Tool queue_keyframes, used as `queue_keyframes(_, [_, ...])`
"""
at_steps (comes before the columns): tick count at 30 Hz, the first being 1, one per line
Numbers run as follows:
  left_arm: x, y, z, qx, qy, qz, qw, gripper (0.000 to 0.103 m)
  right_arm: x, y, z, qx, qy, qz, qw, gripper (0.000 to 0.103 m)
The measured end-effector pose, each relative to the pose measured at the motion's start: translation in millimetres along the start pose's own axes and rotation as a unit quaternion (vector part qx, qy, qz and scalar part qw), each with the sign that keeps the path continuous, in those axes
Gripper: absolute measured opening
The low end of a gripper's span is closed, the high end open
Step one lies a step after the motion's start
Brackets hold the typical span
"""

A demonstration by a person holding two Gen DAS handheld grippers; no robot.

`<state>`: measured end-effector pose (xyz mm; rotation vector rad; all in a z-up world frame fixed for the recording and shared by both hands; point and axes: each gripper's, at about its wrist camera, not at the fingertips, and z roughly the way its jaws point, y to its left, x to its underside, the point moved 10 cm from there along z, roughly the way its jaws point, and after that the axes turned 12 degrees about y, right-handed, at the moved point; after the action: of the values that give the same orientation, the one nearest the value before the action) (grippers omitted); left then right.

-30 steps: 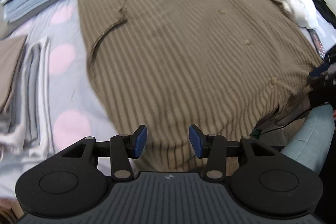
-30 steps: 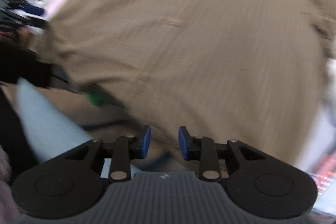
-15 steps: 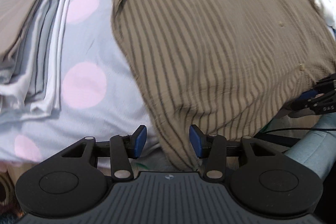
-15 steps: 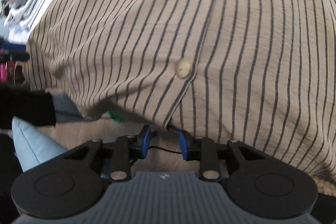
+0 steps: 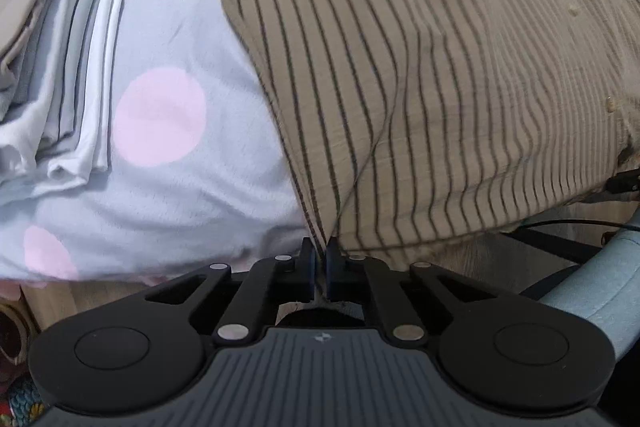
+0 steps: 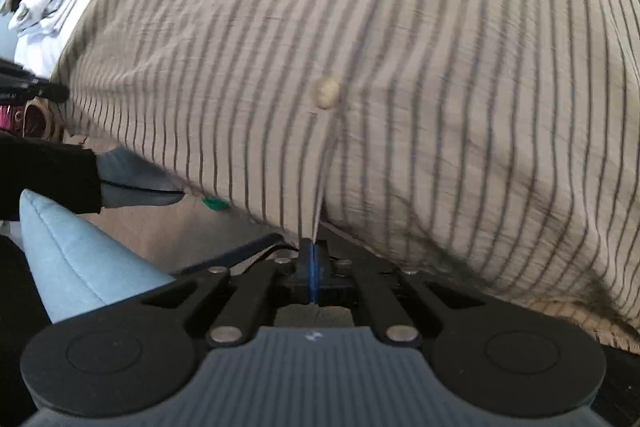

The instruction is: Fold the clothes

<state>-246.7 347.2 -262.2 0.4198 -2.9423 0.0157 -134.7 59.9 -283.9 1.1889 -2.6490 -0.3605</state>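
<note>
Jaws of both the left gripper [image 5: 318,269] and right gripper [image 6: 313,273] have just been closing, now pinching the striped shirt's [image 5: 440,87] near hem; its length is stretching away across the bed [image 5: 160,187].

Below me, a bed dressed in pale blue with pink dots.

My view takes in the soft bedspread [image 5: 168,195] rounding over the mattress edge, a light wooden bed frame [image 5: 52,297] beneath it, and a patterned rug [image 5: 16,403] in the corner, all in even daylight.

shirt [image 5: 460,75]: brown, dark stripes | bedsheet [image 5: 168,195]: grey, pink dots
</note>
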Motion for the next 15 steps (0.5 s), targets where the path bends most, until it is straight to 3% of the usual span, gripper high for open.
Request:
queue_keyframes(3, [1.4, 0.9, 2.1, -0.004, 0.012, 0.002, 0.9999, 0.006, 1.4, -6.6, -0.2, -0.003, 0.01, 0.008, 1.0, 0.001])
queue_keyframes(5, [2.6, 0.6, 2.0, 0.001, 0.021, 0.005, 0.9998, 0.018, 4.1, -9.4, 1.2, 0.003, 0.024, 0.008, 1.0, 0.008])
queue_keyframes(6, [1.1, 0.7, -4.4, 0.008, 0.01, 0.003, 0.9999, 0.022, 4.4, -11.0, -1.3, 0.005, 0.023, 0.008, 1.0, 0.009])
queue_keyframes(9, [-3.8, 0.9, -26.7, 0.03, -0.029, -0.003, 0.9991, 0.024, 0.8, -15.3, -20.0, 0.008, 0.005, 0.01, 1.0, 0.02])
queue_keyframes(10, [-6.6, 2.0, -35.8, 0.038, -0.044, -0.006, 0.9983, 0.024, -2.6, -17.6, -30.8, 0.006, -0.007, 0.011, 1.0, 0.026])
queue_keyframes(15, [-38.6, -4.1, -84.4, 0.058, -0.1, -0.005, 0.9933, 0.024, -19.8, -50.2, -95.1, 0.035, -0.075, 0.017, 0.996, 0.033])
